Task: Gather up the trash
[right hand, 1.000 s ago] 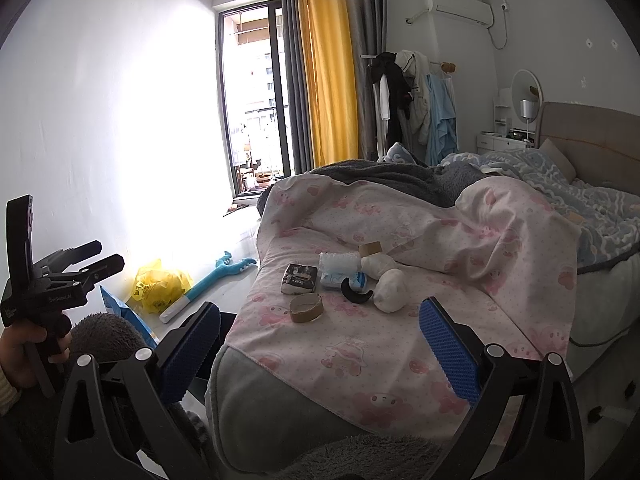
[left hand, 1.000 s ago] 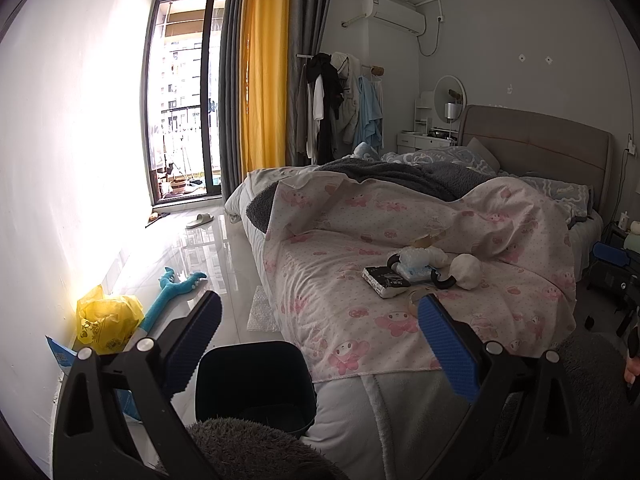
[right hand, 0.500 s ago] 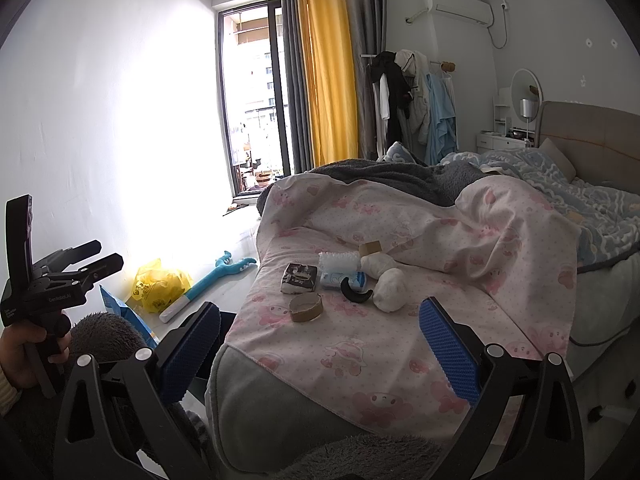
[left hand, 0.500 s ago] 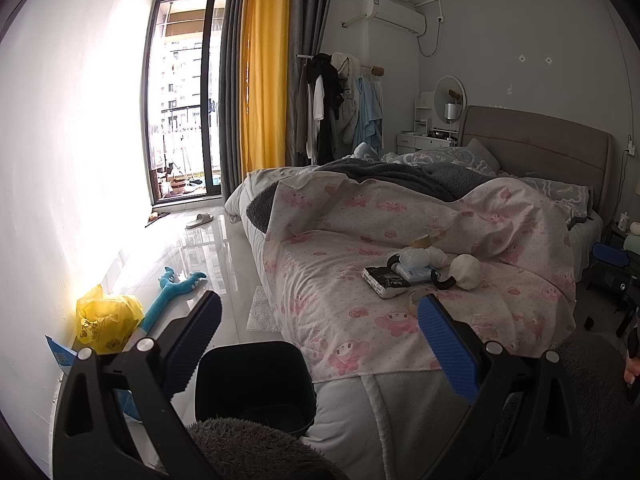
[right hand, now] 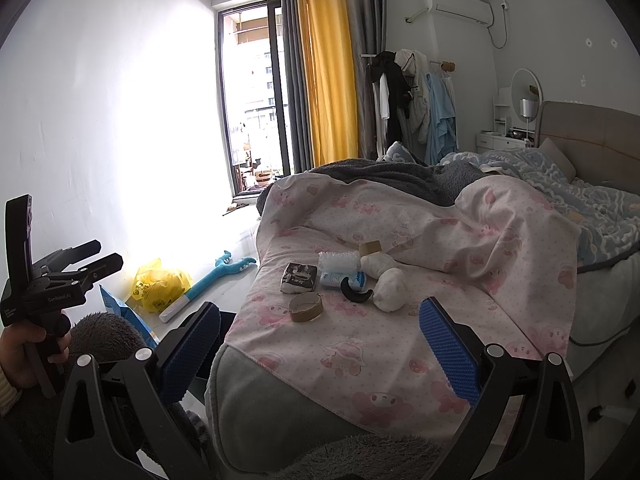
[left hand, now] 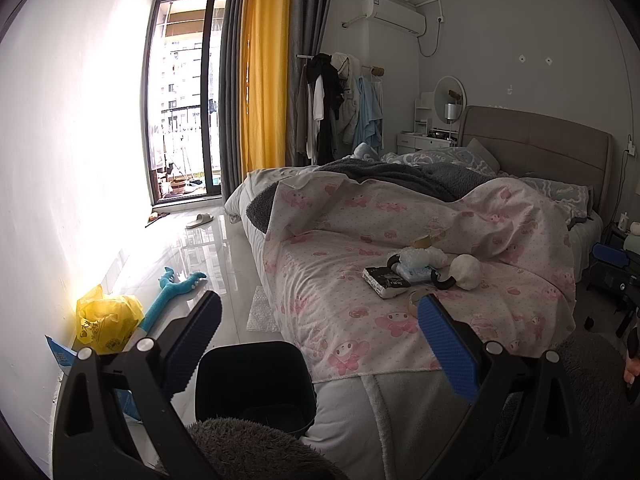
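Note:
A heap of trash lies on the pink-patterned sheet (right hand: 400,360) at the foot of the bed: a cardboard tape roll (right hand: 306,307), a black packet (right hand: 299,278), a blue tissue pack (right hand: 344,280), a black curved piece (right hand: 356,293) and white paper wads (right hand: 390,290). In the left wrist view the same black packet (left hand: 384,282) and a white wad (left hand: 466,266) are visible. A dark bin (left hand: 252,384) stands on the floor by the bed corner. My left gripper (left hand: 320,344) hovers open above the bin. My right gripper (right hand: 320,344) is open short of the heap, holding nothing.
A yellow plastic bag (left hand: 106,320), a blue long-handled toy (left hand: 176,284) and a blue-white packet (right hand: 120,312) lie on the floor by the left wall. A hand (right hand: 24,352) holds the left gripper (right hand: 109,252). Glossy floor runs toward the balcony door (left hand: 184,100).

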The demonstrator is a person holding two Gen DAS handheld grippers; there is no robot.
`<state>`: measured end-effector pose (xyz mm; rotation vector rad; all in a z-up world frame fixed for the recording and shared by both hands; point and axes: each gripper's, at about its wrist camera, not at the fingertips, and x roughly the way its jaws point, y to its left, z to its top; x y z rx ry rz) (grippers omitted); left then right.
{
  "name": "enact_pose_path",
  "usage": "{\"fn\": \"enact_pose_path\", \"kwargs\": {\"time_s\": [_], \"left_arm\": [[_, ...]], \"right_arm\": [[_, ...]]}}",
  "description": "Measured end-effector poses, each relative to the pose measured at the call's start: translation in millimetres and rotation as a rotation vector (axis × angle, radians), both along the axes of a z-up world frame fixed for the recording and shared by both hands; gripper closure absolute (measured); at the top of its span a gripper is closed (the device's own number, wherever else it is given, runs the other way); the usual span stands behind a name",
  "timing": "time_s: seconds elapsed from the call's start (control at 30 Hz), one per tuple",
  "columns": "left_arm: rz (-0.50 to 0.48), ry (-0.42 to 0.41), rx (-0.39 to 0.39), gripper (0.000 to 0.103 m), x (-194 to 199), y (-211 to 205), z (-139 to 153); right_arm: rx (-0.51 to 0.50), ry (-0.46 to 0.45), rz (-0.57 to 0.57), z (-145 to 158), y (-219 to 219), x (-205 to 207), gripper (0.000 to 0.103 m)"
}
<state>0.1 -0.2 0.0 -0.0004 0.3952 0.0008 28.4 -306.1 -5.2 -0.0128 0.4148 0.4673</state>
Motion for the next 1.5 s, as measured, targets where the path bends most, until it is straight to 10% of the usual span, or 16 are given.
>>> {"fn": "enact_pose_path", "kwargs": {"time_s": [1.5], "left_arm": [[0.026, 0.029, -0.05, 0.003, 18.7, 5.5, 3.6]], "right_arm": [[-0.052, 0.056, -0.025, 4.4, 7.4, 21.1, 0.003]]}}
